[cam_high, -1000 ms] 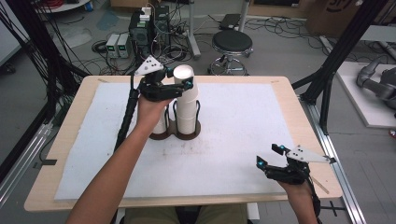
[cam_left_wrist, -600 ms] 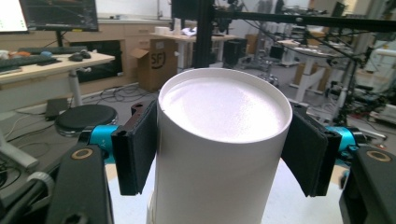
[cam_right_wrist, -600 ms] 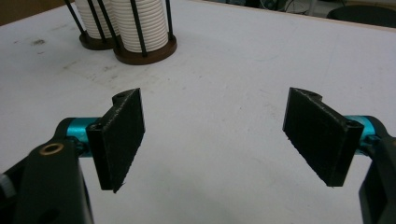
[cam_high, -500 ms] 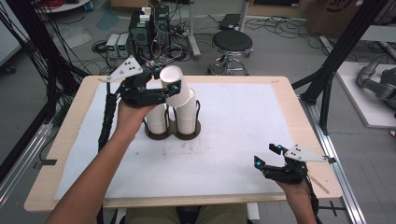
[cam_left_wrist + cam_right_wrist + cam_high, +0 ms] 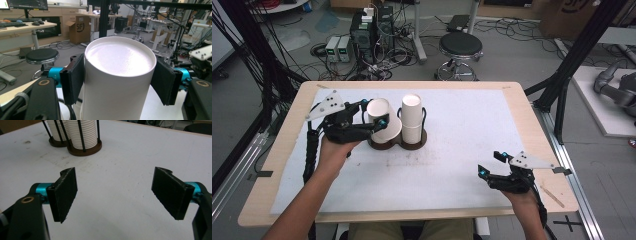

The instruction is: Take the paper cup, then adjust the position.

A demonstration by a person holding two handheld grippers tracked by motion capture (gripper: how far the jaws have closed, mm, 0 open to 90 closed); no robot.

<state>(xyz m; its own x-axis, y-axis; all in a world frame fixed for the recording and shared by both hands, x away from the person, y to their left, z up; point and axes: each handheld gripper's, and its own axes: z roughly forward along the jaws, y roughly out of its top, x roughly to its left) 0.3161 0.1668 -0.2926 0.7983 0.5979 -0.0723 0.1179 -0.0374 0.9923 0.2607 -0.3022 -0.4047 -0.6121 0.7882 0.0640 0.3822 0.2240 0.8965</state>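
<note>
My left gripper (image 5: 373, 114) is shut on a white paper cup (image 5: 384, 125), which it holds tilted over the left side of a dark two-slot cup holder (image 5: 398, 145). In the left gripper view the cup (image 5: 120, 85) sits squeezed between both black pads (image 5: 73, 77). A tall stack of white cups (image 5: 412, 120) stands upright in the holder's right slot. My right gripper (image 5: 488, 164) hovers open near the table's front right, nothing between its jaws. In the right gripper view (image 5: 117, 192) two cup stacks (image 5: 82, 133) stand in the holder (image 5: 85, 150) ahead.
A white mat (image 5: 462, 130) covers the wooden table (image 5: 532, 120). Beyond the far edge are a black stool (image 5: 460, 47), computer boxes (image 5: 372, 25) and floor cables. Black frame posts (image 5: 577, 55) rise at the right and left.
My left gripper has lifted the top cup off the tall stack and carried it left, tipping it over. The right gripper has barely moved.
</note>
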